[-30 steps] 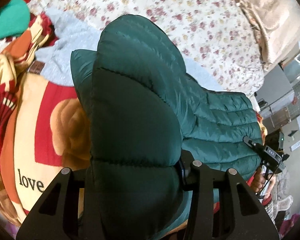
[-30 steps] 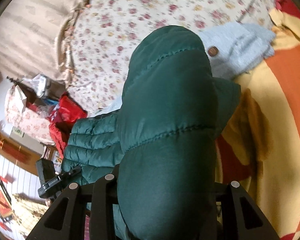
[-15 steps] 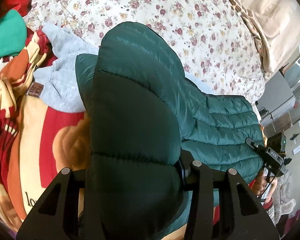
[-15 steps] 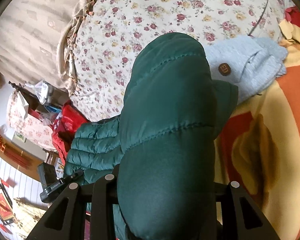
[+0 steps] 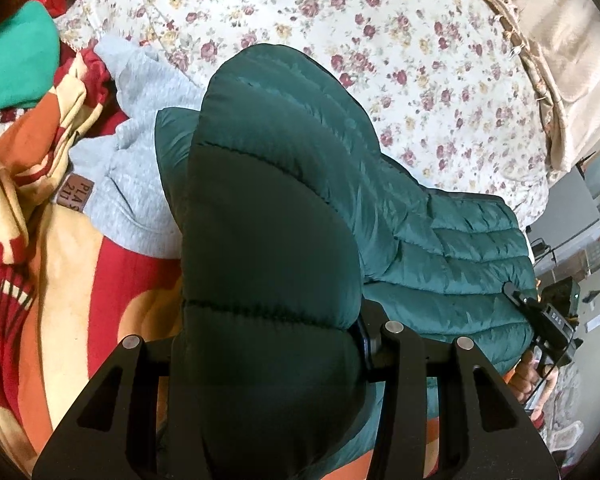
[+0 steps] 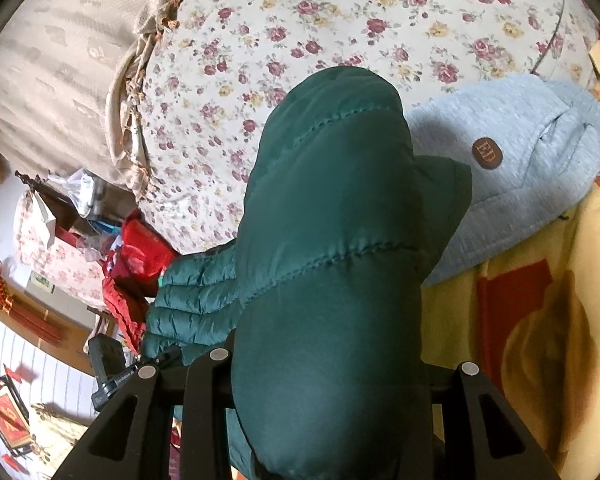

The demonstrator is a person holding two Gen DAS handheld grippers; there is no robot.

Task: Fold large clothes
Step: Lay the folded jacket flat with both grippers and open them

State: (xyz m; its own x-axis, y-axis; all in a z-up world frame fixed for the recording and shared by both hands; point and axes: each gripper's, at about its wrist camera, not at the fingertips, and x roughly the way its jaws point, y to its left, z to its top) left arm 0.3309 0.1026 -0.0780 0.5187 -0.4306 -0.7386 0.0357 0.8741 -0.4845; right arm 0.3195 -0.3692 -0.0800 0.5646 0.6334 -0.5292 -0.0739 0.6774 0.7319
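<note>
Above the floral bedsheet [image 5: 400, 40], both the left gripper [image 5: 268, 360] and right gripper [image 6: 324, 376] clamp the green puffer jacket [image 5: 284, 184], its length stretched sideways between them.

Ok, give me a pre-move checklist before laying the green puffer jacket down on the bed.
1. Left gripper clamped on green puffer jacket: ok.
2. Right gripper clamped on jacket: ok.
3. Jacket spans between both grippers without slipping: cannot tell.
4. Floral bedspread ahead bare for landing: ok.
5. Grey sweatshirt clear of landing spot: not ok, jacket overlaps it in view.
6. Jacket's lower hem untangled: cannot tell.
</note>
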